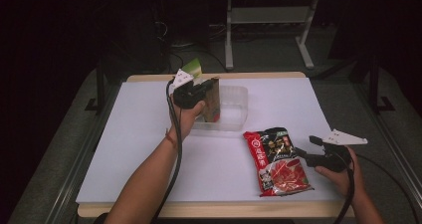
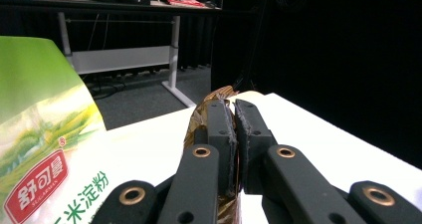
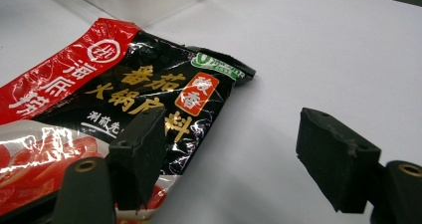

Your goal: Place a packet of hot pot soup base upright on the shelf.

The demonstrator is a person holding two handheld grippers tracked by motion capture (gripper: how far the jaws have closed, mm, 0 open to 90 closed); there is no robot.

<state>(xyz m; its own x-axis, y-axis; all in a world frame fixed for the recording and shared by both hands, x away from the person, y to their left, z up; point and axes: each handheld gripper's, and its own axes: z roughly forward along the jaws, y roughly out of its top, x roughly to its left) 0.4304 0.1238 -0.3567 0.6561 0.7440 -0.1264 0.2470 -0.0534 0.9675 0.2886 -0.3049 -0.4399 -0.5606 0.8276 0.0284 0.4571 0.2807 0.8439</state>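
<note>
Left tongs (image 1: 199,92), seen from the high view, are raised over the far part of the white worktop (image 1: 149,149), with a brown packet (image 1: 213,100) hanging upright from them beside a clear plastic tub (image 1: 234,109), and a green-and-white bag (image 1: 193,68) standing just behind the tongs. The left gripper view adds what the high view cannot resolve: the two jaws are pressed almost together and pinch the crinkled top edge of the brown packet (image 2: 219,97), while the green-and-white bag (image 2: 45,149), printed with a red label, stands close on the left of the jaws. Right tongs (image 1: 306,153) lie low over the near right part of the worktop, just to the right of a red-and-black sauce pouch (image 1: 276,162) lying flat. The right gripper view shows the jaws spread apart and gripping nothing: one jaw hangs over the edge of the red-and-black sauce pouch (image 3: 124,94), the other over bare worktop (image 3: 323,50); whether the first jaw touches the pouch cannot be told.
</note>
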